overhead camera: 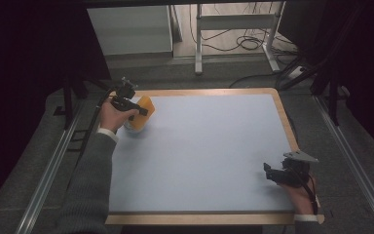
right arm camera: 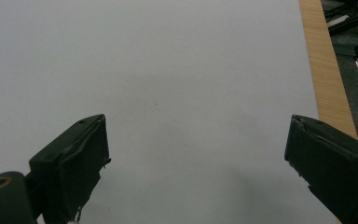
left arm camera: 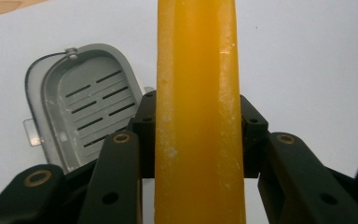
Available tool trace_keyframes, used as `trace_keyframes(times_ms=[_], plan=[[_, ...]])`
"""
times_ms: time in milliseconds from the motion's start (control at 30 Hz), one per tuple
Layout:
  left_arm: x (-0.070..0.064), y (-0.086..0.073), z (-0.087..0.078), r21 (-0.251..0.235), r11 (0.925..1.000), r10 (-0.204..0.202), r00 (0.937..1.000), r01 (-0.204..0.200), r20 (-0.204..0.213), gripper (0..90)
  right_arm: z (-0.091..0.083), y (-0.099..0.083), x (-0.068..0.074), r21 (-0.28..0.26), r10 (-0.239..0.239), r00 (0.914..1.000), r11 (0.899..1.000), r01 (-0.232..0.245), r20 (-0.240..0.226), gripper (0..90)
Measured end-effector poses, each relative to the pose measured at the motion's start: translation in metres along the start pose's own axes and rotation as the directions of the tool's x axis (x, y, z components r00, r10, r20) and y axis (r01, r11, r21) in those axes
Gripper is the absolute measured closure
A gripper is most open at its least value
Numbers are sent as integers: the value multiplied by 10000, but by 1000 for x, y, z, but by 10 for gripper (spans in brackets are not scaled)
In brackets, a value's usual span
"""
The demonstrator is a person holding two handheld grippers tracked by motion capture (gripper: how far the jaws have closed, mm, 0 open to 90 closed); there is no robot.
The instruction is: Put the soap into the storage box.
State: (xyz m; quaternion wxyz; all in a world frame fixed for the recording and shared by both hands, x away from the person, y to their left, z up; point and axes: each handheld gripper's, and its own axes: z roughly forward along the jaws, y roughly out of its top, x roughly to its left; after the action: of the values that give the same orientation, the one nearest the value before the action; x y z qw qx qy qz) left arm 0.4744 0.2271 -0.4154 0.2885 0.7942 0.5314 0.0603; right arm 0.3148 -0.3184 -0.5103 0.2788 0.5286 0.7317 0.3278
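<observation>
Left tongs (overhead camera: 143,110) pinching yellow soap bar (left arm camera: 196,112), held above grey slotted dish (left arm camera: 84,100) at far left corner of counter (overhead camera: 199,146). Right tongs (overhead camera: 269,171) spread, empty, near right edge. Pickup done; placement still pending, likely into dish.

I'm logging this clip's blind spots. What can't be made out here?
- Yellow block, left gripper view: both ends cut off by the frame.
- Grey slotted tray, left gripper view: near end hidden behind the left hand-held gripper.
- Grey slotted tray, high view: mostly hidden under the block and hand.
</observation>
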Motion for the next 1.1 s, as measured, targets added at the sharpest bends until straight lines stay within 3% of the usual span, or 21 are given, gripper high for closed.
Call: trace_keyframes(times_ms=[533,1100], plan=[[16,-1,10,145,9990,-422,9991,421,32,610,-1,-1,-3,0,13,10000,10000,-13,72,63],[36,1,13,-96,9952,-979,9951,977,-124,610,0,-1,-3,45,29,9999,10000,-30,96,63]])
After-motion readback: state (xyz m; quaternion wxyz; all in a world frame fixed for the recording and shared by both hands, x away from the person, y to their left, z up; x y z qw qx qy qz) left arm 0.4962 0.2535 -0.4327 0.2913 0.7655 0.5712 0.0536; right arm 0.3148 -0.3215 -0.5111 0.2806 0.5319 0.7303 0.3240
